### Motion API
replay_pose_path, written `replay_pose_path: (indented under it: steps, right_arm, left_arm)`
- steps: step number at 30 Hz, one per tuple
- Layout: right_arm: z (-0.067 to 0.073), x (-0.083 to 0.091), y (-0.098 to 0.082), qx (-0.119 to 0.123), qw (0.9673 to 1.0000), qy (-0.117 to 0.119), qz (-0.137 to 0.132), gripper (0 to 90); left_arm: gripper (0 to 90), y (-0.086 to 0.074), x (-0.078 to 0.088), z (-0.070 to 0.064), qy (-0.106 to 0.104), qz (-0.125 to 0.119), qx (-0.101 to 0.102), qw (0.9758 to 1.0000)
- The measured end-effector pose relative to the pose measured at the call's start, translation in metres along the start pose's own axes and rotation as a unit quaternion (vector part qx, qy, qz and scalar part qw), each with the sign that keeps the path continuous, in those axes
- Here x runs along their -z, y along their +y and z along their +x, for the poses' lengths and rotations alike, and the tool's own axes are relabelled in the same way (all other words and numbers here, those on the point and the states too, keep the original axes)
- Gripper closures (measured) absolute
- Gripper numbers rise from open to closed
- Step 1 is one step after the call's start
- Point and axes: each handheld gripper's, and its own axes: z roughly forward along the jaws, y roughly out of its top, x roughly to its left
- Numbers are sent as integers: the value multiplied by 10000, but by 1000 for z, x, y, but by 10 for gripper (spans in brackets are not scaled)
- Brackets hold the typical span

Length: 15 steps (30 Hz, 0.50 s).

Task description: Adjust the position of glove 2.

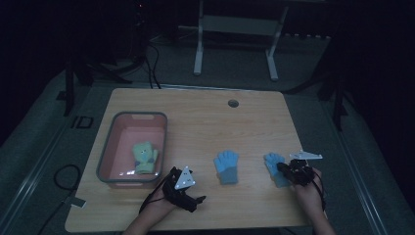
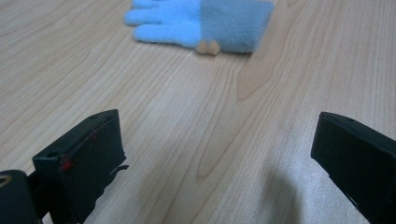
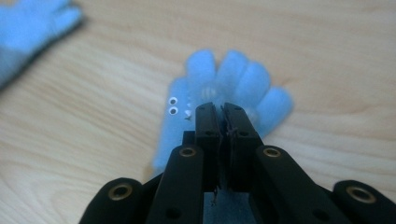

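Glove [image 3: 219,88], blue, lies on the bench [image 1: 195,122] at its right, fingers pointing away, cuff pinched in the right tongs [image 1: 284,169]. Left tongs [image 1: 195,200] gape wide, nearer the basin [image 1: 105,147].

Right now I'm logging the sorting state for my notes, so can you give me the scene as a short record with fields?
surface: wooden table
bin: pink tub with a grey rim, at the table's left
in bin: green glove
loose gloves: middle blue glove; right blue glove with small googly eyes
right tool: jaws closed on the right blue glove, pinching its fabric
left tool: jaws wide apart, nothing between them, over bare wood short of the middle blue glove
left to sort: two blue gloves, both outside the bin
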Motion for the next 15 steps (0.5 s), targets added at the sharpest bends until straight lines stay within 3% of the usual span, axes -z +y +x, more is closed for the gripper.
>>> replay_pose_path:
  steps: [9, 15]
  right_arm:
    - [34, 31, 42, -101, 9985, -327, -419, 859]
    - [49, 34, 55, -336, 9968, -434, -578, 859]
  left_arm:
    - [28, 0, 0, 0, 2, -1, 0, 10000]
    - [28, 1, 1, 0, 14, -13, -4, 10000]
